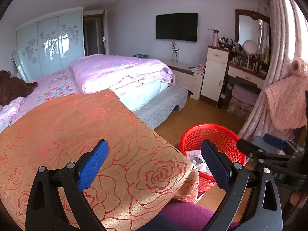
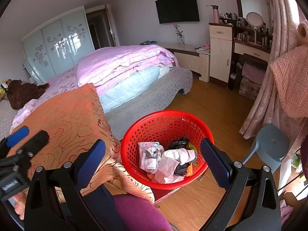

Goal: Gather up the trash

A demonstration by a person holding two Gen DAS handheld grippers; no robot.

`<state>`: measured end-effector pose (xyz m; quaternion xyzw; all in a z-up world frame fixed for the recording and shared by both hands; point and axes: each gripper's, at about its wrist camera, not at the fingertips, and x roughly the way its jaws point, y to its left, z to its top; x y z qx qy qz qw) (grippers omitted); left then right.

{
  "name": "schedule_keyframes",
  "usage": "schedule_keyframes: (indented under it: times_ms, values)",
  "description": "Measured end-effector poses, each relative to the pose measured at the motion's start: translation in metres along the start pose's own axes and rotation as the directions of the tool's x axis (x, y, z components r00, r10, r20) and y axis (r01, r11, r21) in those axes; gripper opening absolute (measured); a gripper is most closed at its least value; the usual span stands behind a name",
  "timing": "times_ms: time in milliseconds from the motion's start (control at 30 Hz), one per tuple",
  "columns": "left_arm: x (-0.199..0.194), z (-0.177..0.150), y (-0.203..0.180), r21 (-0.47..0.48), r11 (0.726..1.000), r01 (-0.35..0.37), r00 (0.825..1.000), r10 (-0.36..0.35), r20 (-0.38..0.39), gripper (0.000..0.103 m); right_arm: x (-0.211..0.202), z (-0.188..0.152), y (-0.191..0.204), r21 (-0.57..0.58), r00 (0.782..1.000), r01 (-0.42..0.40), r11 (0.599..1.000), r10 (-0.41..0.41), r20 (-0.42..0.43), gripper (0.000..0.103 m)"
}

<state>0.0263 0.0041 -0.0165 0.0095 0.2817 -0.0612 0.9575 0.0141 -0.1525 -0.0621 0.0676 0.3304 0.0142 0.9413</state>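
Note:
A red mesh basket (image 2: 134, 134) stands on the wooden floor beside an orange rose-patterned cloth (image 2: 73, 119). Inside it lie crumpled white paper (image 2: 169, 165), a printed wrapper (image 2: 149, 154) and a black bag (image 2: 178, 142). My right gripper (image 2: 153, 157) hangs open just above the basket, nothing between its blue pads. In the left wrist view the same basket (image 1: 211, 132) shows at lower right, partly hidden by a finger. My left gripper (image 1: 154, 158) is open over the corner of the orange cloth (image 1: 77, 125), holding nothing.
A bed with a pink quilt (image 2: 123, 63) fills the middle. A dressing table (image 2: 250, 48) and white cabinet (image 2: 219, 53) stand at the far right. A blue stool (image 2: 271, 146) and pink curtain (image 2: 269, 96) are to the right of the basket. A purple cushion (image 2: 138, 211) lies below.

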Motion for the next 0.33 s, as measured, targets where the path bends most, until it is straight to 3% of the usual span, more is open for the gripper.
schedule_keyframes:
  times_ms: [200,333]
  values:
    - [-0.007,0.002,0.041,-0.09,0.994,-0.057,0.998,0.057,-0.001,0.093,0.006,-0.013,0.018,-0.032,0.999,0.021,0.999,-0.021,-0.025,0.096]
    - [-0.021,-0.003,0.081,-0.154,0.974,-0.169,0.985,0.17,-0.001,0.093,0.014,-0.022,0.058,-0.116,0.998,-0.053,0.992,0.048,-0.051,0.096]
